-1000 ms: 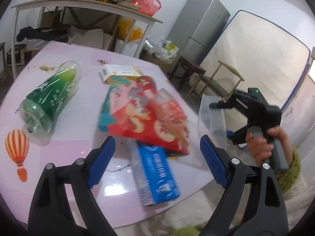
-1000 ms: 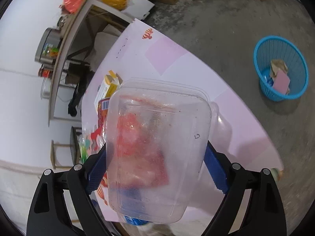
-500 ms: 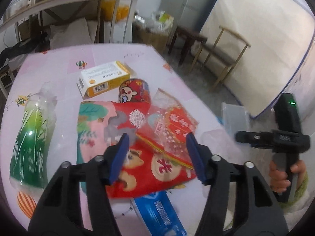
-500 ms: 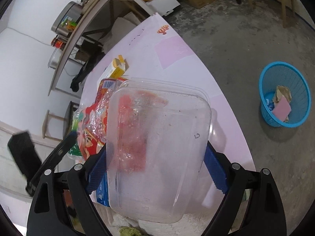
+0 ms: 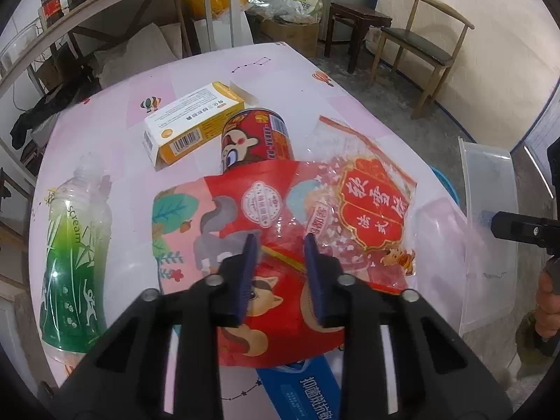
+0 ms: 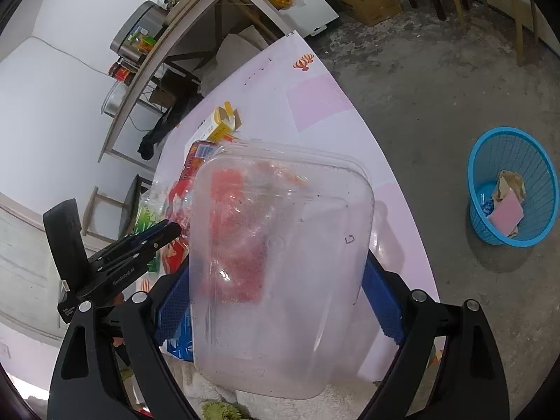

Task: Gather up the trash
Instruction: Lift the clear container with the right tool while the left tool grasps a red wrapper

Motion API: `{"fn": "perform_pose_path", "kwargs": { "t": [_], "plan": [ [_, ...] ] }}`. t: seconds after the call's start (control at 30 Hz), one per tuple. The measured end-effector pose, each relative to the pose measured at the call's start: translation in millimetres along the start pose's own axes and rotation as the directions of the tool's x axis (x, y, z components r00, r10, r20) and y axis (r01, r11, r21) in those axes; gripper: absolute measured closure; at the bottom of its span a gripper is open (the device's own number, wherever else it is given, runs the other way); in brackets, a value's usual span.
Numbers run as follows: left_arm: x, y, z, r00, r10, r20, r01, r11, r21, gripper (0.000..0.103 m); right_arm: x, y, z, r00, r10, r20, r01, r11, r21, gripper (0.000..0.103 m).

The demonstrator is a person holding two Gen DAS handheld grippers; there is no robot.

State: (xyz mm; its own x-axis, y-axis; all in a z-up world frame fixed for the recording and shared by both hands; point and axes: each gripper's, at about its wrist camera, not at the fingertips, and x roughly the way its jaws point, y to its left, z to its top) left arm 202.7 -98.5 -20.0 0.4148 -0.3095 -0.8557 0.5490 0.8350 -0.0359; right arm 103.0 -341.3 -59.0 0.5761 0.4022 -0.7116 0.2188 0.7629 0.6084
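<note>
**Left wrist view: gripper narrowing over the snack bags; right gripper carries the clear tub**

Left wrist view shows the left gripper angled down over a pile of wrappers on the pink table. Its jaws have just been closing and now stand narrow, with a fold of the clear red-printed bag and the red snack bag beneath it lying between the blue pads. Whether the pads already press on the plastic cannot be told.

Layout of the trash on the table:
- The clear bag lies on top of the red snack bag, overlapping its right half.
- A red can lies on its side, its lower end tucked under the top edge of the snack bag.
- A white and yellow carton touches the can on the left, one end flap open.
- A green-labelled plastic bottle lies on its side at the left, apart from the bags.
- A blue box sticks out from under the snack bag at the near table edge.

Right wrist view shows the right gripper with jaws spread wide, both blue pads against the long sides of a clear plastic tub, which is held off the table with its base toward the camera. A blue basket stands on the concrete floor to the right, well apart from the table, with paper scraps inside.
</note>
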Motion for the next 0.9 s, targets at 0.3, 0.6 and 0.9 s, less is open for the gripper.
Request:
{"fn": "perform_pose_path", "kwargs": {
  "t": [0.3,0.6,0.9],
  "plan": [
    [-12,0,-2,0.997,-0.065,0.048,0.065,0.998,-0.017,0.1,0,2,-3,1.0,0.012,0.005,-0.012,1.0,-0.006,0.017],
    [-51,9,-11,0.96,-0.227,0.165,0.25,0.959,-0.137,0.103,1,7,-5,1.0,-0.014,0.008,0.014,0.999,-0.03,0.018],
    [-66,-4,-48,0.823,-0.481,0.301,0.552,0.804,-0.223,0.103,1,27,-14,0.995,-0.092,0.032,0.095,0.987,-0.126,0.018]
  ]
}}
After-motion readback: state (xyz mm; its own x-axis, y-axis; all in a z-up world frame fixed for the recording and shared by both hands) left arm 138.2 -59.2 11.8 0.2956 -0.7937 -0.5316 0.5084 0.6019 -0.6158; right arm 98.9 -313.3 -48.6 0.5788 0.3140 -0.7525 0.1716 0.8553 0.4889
